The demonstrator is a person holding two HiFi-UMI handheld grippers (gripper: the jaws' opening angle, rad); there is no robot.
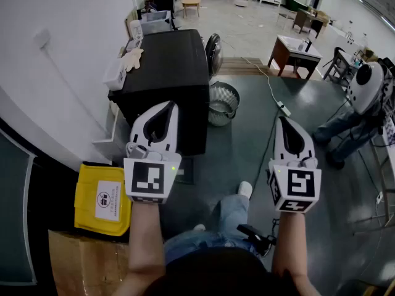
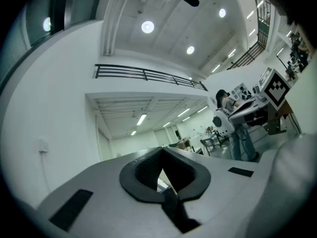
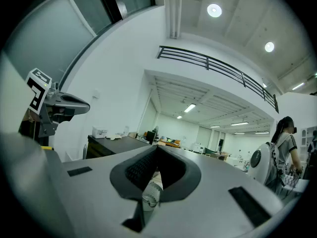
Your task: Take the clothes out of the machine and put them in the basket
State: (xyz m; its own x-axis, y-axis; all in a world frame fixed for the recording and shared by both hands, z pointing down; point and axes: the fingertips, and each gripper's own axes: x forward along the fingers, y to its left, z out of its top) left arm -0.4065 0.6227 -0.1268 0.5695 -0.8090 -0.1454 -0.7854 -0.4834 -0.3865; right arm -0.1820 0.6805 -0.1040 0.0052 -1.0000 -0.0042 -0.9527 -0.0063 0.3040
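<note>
The black machine (image 1: pixel 163 73) stood against the white wall (image 1: pixel 62 54), with pale gloves (image 1: pixel 131 58) and a small white box (image 1: pixel 115 76) on its top. Its inside did not show from above. The round wire basket (image 1: pixel 223 103) sat on the dark floor (image 1: pixel 247 147) just beside the machine's right side, with a fan (image 1: pixel 213 53) behind it. The 2 grippers were held out side by side, well apart. The left gripper (image 1: pixel 168 105) pointed toward the machine, jaws pressed together on nothing. The right gripper (image 1: pixel 283 121) reached over open floor, jaws likewise closed with nothing gripped. A yellow bin (image 1: pixel 102 199) lay by the wall at lower left. Another person (image 1: pixel 345 128) stood at far right.
</note>
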